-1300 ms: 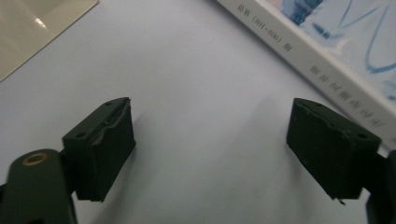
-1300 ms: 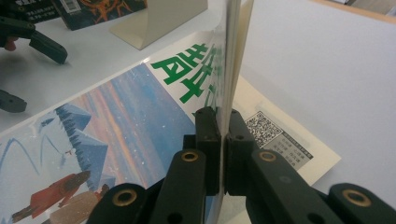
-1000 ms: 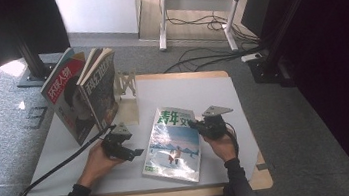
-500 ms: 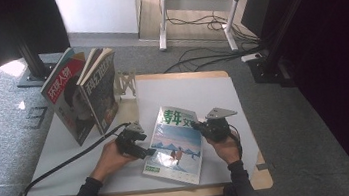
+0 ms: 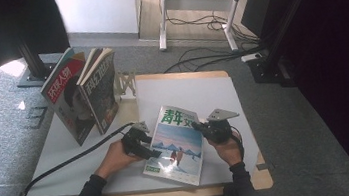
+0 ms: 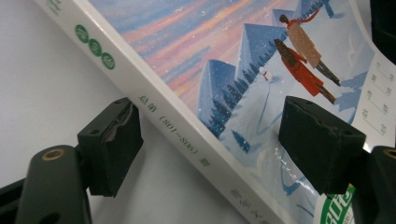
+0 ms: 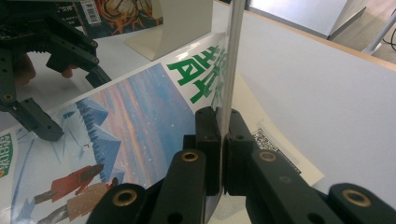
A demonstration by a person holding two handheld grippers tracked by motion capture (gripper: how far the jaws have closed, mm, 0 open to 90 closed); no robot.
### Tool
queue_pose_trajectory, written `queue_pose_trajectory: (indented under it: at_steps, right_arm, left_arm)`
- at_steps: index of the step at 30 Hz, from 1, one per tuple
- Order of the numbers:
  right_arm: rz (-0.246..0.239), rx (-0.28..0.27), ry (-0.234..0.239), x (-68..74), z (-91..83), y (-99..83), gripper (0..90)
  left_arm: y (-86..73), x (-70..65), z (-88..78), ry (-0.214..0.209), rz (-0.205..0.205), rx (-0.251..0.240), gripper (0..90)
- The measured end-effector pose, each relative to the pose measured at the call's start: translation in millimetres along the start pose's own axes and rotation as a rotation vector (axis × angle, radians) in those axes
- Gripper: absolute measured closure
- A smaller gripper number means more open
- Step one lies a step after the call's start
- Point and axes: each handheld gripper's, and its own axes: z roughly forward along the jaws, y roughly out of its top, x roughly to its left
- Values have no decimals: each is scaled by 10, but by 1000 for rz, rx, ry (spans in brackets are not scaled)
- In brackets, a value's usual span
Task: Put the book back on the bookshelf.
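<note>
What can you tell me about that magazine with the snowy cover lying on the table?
The magazine is glossy, with green title characters, snowy blue peaks, a pink sky and two walking figures. It lies face up, askew, on the white table. The right gripper pinches its lifted cover edge; the left gripper straddles its white spine, jaws open.

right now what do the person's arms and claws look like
Dark long sleeves cover both forearms. Both claws are black: the left claw trails a black cable, and the right claw carries a grey three-cornered plate. Brass-coloured rivets mark the linkages.
</note>
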Motion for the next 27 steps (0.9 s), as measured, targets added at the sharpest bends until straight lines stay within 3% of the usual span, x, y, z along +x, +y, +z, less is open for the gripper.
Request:
queue_pose_trajectory:
  at_steps: [3,6,13,18,23,27]
  right_arm:
    - [1,0,1,3,-16,0,855]
    - [2,-5,8,-5,-24,-6,854]
    - [-5,-11,19,-9,-43,-10,850]
    - [10,-5,38,-54,-53,-30,830]
    - [28,18,31,-105,-61,-46,804]
    - [63,22,41,-167,-37,-83,803]
  left_arm:
    - [19,4,4,-9,-6,15,222]
    - [18,30,10,-41,-39,28,267]
    - [17,55,-4,-69,-46,52,347]
    - [19,52,-46,-72,-31,56,413]
    - [36,-16,-109,-70,29,33,493]
    - [38,-39,-121,-73,31,31,522]
